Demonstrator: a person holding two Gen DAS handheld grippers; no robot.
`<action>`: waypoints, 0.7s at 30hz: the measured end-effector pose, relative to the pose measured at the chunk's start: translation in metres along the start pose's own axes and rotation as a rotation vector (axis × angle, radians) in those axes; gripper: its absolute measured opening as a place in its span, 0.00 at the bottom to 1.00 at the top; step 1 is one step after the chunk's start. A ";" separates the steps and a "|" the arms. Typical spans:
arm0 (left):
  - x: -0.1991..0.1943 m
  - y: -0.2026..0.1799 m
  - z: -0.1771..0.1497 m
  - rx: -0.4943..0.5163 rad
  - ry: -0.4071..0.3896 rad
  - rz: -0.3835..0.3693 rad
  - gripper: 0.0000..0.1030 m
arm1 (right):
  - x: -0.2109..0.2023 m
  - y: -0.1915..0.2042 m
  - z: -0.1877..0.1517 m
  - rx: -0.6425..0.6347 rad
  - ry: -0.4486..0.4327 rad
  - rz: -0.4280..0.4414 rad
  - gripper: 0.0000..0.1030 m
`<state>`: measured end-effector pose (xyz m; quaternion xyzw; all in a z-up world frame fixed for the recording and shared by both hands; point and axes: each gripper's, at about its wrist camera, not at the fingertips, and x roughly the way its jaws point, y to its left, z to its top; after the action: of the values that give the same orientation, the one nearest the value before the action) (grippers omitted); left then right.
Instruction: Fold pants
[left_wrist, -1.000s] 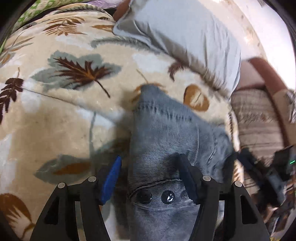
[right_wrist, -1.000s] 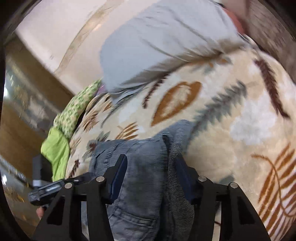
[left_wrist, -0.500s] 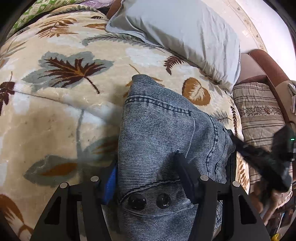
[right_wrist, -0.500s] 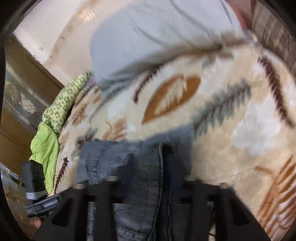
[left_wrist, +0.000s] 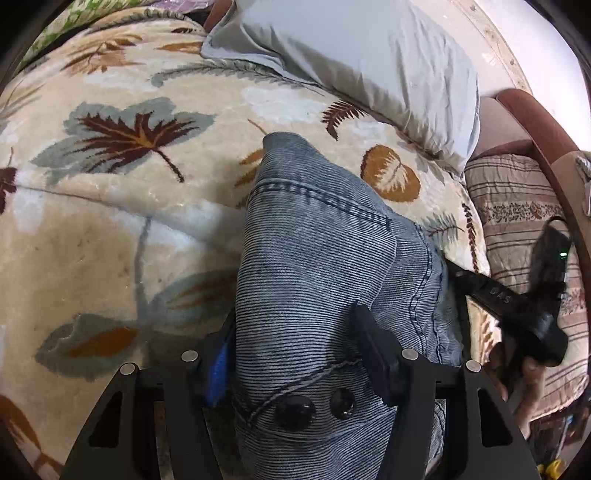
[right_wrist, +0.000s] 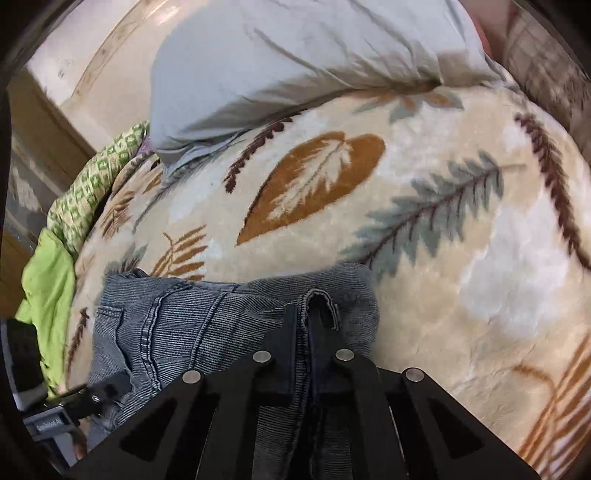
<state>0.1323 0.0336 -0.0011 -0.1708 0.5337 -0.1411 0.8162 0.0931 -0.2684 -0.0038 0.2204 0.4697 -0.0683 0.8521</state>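
Two grippers worked blue pants at lower centre of a leaf-print blanket | left gripper spread around waistband | right gripper clenched on hem | risk: thick denim slipping, spoiling fold.

One pair of jeans lies on one leaf-print blanket. Two dark buttons show on the jeans. One grey pillow sits at the blanket's far edge. There are two grippers, the left gripper and the right gripper, one striped cushion and one green cloth.
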 end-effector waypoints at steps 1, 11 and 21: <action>-0.002 -0.001 0.000 0.003 -0.007 0.007 0.57 | -0.009 0.001 0.001 0.007 -0.014 0.011 0.15; -0.057 0.014 -0.027 -0.048 -0.044 -0.063 0.59 | -0.082 0.004 -0.062 0.063 -0.033 0.198 0.57; -0.058 -0.004 -0.069 0.069 -0.055 0.057 0.57 | -0.069 0.021 -0.093 -0.035 0.039 0.052 0.09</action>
<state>0.0455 0.0454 0.0226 -0.1313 0.5106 -0.1314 0.8395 -0.0096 -0.2148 0.0168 0.2188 0.4813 -0.0337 0.8481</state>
